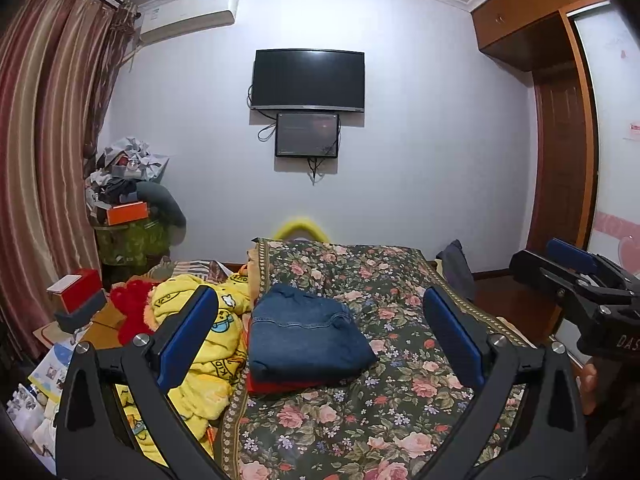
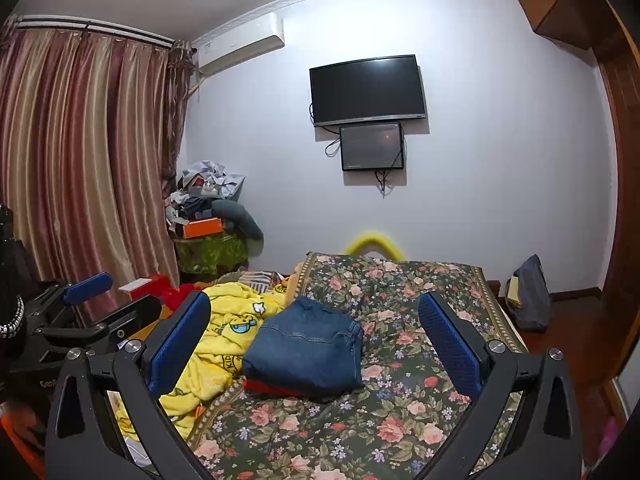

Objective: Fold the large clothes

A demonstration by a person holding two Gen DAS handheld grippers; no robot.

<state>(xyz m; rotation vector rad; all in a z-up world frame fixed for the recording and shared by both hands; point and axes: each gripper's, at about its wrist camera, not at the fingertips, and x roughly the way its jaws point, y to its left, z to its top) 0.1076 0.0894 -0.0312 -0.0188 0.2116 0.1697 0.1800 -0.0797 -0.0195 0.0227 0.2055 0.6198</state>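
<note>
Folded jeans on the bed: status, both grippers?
Left gripper open, empty, above bed. Right gripper open, empty. Folded jeans stacked on red garment, on floral bedspread. Yellow blanket bunched alongside, touching stack; nothing blocking.

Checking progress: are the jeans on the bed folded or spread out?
Folded. The jeans form a compact rectangle, stacked on a red garment, on the flowered bedspread.

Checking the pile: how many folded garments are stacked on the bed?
2: folded jeans on top, a red garment beneath, only its edge showing. More could be hidden between.
</note>
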